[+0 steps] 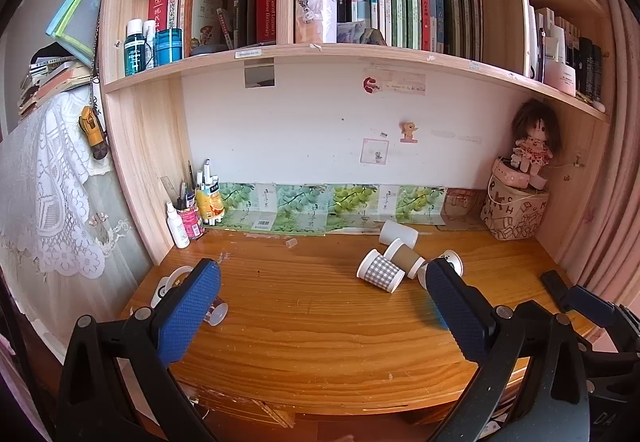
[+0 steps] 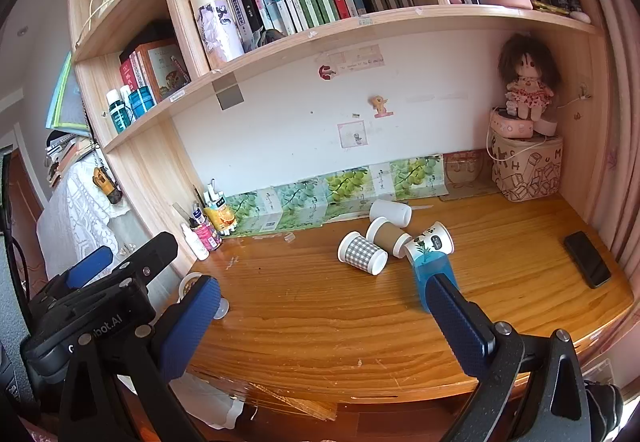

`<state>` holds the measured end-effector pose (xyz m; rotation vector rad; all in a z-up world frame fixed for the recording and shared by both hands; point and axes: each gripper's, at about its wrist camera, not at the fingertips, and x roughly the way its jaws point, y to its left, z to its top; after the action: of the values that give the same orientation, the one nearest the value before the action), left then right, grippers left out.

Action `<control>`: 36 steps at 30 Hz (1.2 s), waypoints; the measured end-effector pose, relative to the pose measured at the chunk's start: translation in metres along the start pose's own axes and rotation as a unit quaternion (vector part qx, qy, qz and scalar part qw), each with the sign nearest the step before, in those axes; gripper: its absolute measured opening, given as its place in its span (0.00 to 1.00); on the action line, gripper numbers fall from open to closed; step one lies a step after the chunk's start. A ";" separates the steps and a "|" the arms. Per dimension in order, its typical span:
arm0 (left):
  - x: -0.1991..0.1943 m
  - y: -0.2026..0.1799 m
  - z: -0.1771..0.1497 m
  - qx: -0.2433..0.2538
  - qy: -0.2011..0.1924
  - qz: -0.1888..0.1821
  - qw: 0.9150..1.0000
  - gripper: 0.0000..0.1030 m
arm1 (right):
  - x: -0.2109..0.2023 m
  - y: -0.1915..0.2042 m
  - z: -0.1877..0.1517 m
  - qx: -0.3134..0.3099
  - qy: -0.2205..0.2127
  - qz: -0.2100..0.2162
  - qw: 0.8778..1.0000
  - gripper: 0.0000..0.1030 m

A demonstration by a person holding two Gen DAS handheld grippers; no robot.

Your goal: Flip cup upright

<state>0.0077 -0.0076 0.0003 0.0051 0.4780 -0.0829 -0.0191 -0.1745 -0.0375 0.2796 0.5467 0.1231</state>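
Several paper cups lie on their sides in a cluster on the wooden desk (image 1: 320, 330): a grey checked cup (image 1: 380, 271) (image 2: 362, 253), a brown cup (image 1: 406, 257) (image 2: 390, 237), a plain white cup (image 1: 398, 233) (image 2: 390, 212), and a white cup with a plant print (image 2: 429, 243), half hidden behind my finger in the left wrist view (image 1: 450, 260). My left gripper (image 1: 322, 282) is open and empty, in front of the cups above the desk. My right gripper (image 2: 322, 296) is open and empty, also short of the cups.
A black phone (image 2: 587, 259) lies at the desk's right. Pen holders and a small bottle (image 1: 178, 220) stand at back left. A tape roll (image 1: 172, 280) and small clear cup (image 1: 216, 312) lie at front left. A patterned box (image 2: 526, 168) with a doll stands at back right.
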 end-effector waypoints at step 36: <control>0.022 -0.018 0.000 -0.010 0.041 0.039 0.998 0.99 | 0.031 -0.026 0.014 0.008 0.044 0.031 0.999 1.00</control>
<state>0.0253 -0.0269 -0.0094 0.0084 0.5591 -0.0006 0.0162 -0.1965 -0.0489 0.3076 0.6264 0.1921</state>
